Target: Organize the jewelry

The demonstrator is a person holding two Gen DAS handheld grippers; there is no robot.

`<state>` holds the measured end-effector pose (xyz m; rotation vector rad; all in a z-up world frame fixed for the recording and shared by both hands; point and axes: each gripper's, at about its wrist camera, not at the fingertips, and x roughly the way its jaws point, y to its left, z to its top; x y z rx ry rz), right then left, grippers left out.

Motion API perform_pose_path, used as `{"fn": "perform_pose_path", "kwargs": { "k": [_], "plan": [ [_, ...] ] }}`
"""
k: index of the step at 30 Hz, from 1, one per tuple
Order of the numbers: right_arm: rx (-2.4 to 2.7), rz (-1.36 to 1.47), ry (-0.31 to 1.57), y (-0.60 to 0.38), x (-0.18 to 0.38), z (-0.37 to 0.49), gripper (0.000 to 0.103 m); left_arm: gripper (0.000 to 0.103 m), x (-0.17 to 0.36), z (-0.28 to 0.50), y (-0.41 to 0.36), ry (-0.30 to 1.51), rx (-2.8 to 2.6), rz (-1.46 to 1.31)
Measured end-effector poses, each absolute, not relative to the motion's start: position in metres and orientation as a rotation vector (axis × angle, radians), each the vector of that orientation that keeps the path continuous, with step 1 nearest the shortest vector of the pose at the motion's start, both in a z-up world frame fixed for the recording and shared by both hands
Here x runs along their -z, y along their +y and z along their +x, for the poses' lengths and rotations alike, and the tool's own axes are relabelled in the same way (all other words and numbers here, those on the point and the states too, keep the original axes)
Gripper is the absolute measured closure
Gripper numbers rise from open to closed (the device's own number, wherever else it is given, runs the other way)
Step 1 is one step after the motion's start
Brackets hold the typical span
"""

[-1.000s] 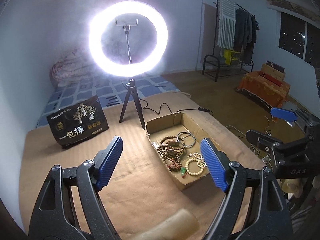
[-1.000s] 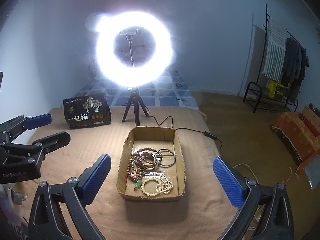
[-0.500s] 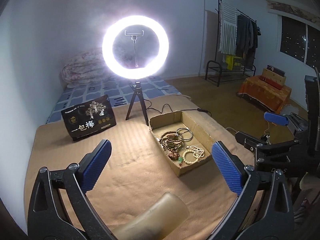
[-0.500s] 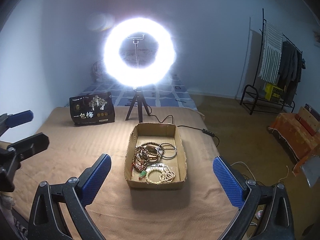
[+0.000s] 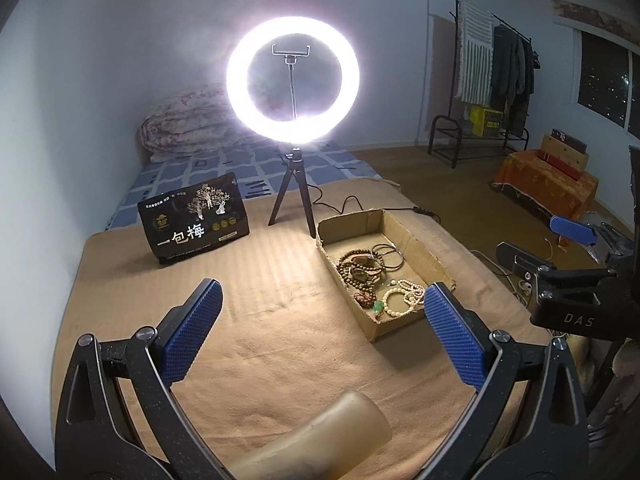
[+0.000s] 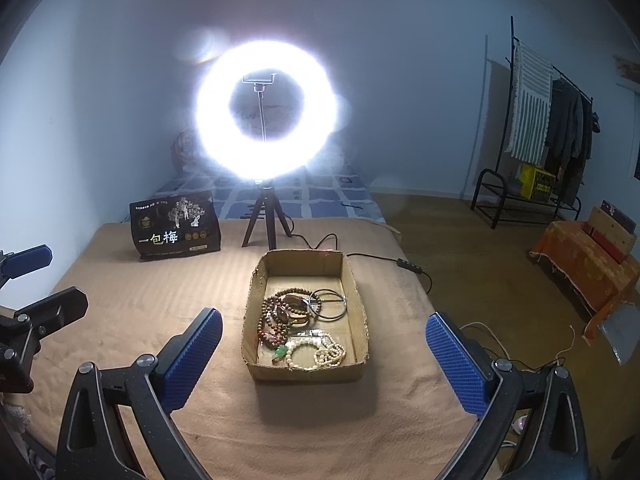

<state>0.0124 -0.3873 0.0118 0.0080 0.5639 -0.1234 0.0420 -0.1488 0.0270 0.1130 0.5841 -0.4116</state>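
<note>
Cardboard box [image 6: 305, 372] sits on tan blanket [image 6: 160, 304], taken as landmark. Inside it: brown bead strands [image 6: 276, 312] in the middle, dark wire bangles [image 6: 328, 303] beside them toward the far right wall, white bead bracelets [image 6: 316, 354] and a green pendant [image 6: 280, 357] against the near wall. Right gripper [image 6: 324, 354] hangs above the blanket on the near side of the box, jaws spread wide, holding nothing. Left gripper [image 5: 320, 330] hangs near-left of the box, jaws equally wide, empty. Ring light [image 6: 264, 112] on tripod stands just behind the box; black pouch [image 6: 176, 226] stands behind-left. Yellowish cylinder [image 5: 320, 440] lies nearest the left camera.
</note>
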Motion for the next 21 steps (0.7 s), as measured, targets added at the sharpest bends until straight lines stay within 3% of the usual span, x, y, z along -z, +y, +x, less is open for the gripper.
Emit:
{"fn": "perform_pose_path", "kwargs": {
  "k": [21],
  "plan": [
    [0.127, 0.009, 0.573, -0.3885, -0.0103, 0.0116, 0.0, 0.001, -0.0279, 0.0384, -0.1541, 0.583, 0.424, 0.146]
  ]
}}
